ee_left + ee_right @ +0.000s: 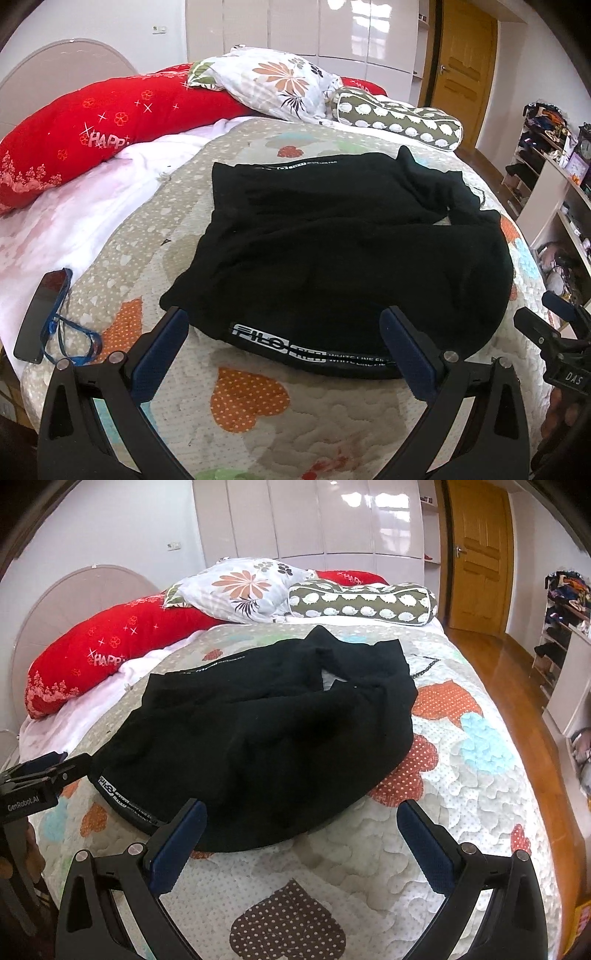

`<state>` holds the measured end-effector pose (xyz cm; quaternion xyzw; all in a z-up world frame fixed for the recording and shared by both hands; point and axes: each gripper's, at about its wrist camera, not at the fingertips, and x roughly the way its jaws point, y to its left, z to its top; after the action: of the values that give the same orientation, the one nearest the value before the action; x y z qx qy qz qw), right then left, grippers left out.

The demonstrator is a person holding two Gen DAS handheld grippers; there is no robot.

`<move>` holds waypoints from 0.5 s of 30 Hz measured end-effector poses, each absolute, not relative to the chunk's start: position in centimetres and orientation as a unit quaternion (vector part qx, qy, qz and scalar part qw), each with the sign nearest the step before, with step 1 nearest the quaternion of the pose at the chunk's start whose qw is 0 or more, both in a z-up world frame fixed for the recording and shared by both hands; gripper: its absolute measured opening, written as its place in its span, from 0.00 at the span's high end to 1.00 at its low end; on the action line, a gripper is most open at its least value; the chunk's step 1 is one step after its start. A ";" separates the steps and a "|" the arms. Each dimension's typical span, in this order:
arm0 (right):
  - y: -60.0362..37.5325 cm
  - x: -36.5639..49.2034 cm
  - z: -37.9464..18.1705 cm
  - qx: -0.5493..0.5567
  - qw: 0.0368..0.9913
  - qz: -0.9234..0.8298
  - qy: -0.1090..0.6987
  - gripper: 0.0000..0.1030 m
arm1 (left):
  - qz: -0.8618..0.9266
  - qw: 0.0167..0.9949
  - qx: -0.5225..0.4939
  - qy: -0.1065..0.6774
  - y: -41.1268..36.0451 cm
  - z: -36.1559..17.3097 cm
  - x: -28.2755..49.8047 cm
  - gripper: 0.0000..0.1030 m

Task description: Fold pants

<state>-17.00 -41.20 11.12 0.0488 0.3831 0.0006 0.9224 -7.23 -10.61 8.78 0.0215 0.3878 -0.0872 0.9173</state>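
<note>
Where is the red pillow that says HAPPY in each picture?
Left wrist view: the red pillow lies at upper left, against the headboard, partly under the flowered pillow.
Right wrist view: the red pillow is at middle left, again beside the flowered pillow.
Shared landmark: the black pants lie on the quilt in the middle of both pictures, below and right of the red pillow.
</note>
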 end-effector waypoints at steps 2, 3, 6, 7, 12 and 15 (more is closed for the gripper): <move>-41.4 -17.0 11.1 0.050 0.923 0.000 0.382 0.00 | -0.088 0.916 0.023 0.390 -10.7 8.7 -7.1 0.00; -41.4 -16.9 11.0 0.051 0.923 0.001 0.381 0.00 | -0.088 0.916 0.023 0.392 -10.7 8.7 -7.1 0.00; -41.4 -16.8 11.0 0.044 0.925 0.000 0.378 0.00 | -0.087 0.914 0.024 0.395 -10.8 8.5 -6.9 0.00; -41.4 -16.7 11.0 0.041 0.925 -0.001 0.377 0.00 | -0.086 0.914 0.024 0.397 -10.8 8.4 -6.7 0.00; -41.7 -16.4 10.7 0.049 0.924 0.001 0.380 0.00 | -0.085 0.912 0.026 0.400 -10.9 8.2 -6.6 0.00; -42.1 -16.1 10.5 0.053 0.922 -0.003 0.383 0.00 | -0.084 0.911 0.023 0.402 -10.8 8.1 -6.3 0.00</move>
<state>-16.05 -42.11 10.45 0.0527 0.3826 -0.0033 0.9224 -6.32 -10.78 8.06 0.0225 0.4022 -0.0839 0.9114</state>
